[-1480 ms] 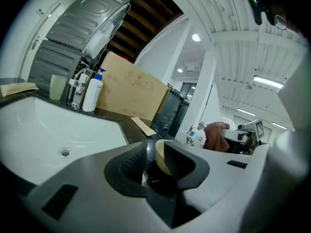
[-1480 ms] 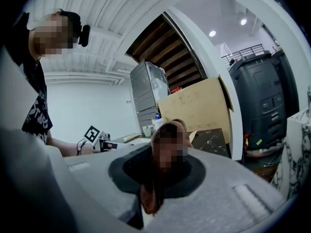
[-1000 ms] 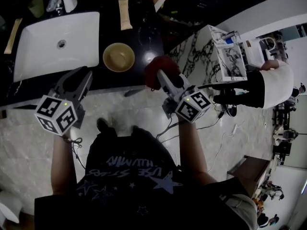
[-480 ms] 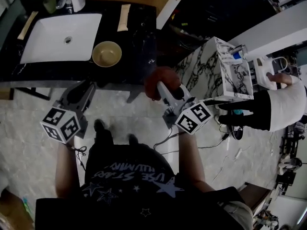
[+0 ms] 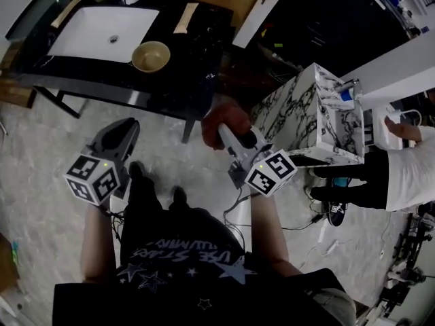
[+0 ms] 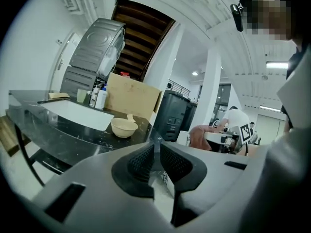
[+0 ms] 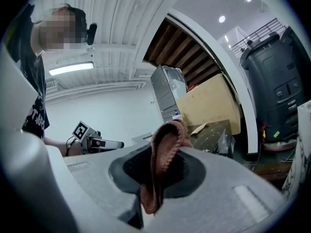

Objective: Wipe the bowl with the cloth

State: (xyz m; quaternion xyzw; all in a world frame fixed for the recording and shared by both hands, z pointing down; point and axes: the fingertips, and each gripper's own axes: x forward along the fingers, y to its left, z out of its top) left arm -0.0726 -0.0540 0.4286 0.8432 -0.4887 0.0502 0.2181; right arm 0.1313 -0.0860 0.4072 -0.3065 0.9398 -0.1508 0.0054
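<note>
Away from the worktop (image 5: 102,81), cloth held and bowl untouched.

The person stands on the pale floor, short of the dark worktop, with both grippers raised in front of the body. The right gripper (image 7: 163,159) has its fingers (image 7: 130,170) clamped on a reddish-brown cloth (image 7: 166,142), which bunches up above them and hangs in a fold between them. The left gripper (image 6: 154,149) holds nothing; its fingers (image 6: 141,161) have just been closing and now stand nearly together, with only a slim gap between them. The cream bowl (image 5: 151,56) sits upright on the worktop just beside the white sink (image 5: 95,34), well apart from both grippers.
</note>
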